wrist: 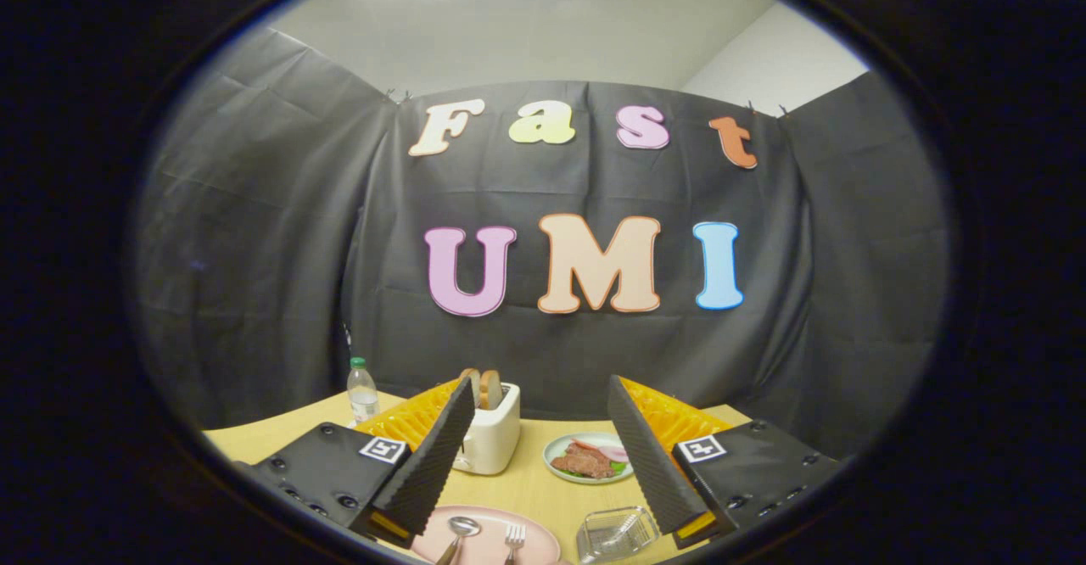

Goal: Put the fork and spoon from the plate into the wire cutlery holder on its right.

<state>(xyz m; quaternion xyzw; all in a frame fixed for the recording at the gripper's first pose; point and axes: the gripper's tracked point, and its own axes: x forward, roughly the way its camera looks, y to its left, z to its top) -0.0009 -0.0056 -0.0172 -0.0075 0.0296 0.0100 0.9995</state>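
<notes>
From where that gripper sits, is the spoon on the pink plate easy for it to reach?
Probably yes: the gripper is open, and the spoon lies uncovered on the pink plate between its fingers, beside the fork.

A pale wooden bench point(526, 484) carries everything here. Nearest the claw's point(541, 450) wide-spread fingers sits a pink plate point(543, 541), and just to its right a wire cutlery holder point(618, 534) stands directly on the wood. Farther back, between the fingers, a cream toaster point(492, 438) rests beside a small pale green plate point(558, 448) of food. A clear water bottle point(362, 391) stands upright near the bench's far left edge, apart from the toaster.
</notes>
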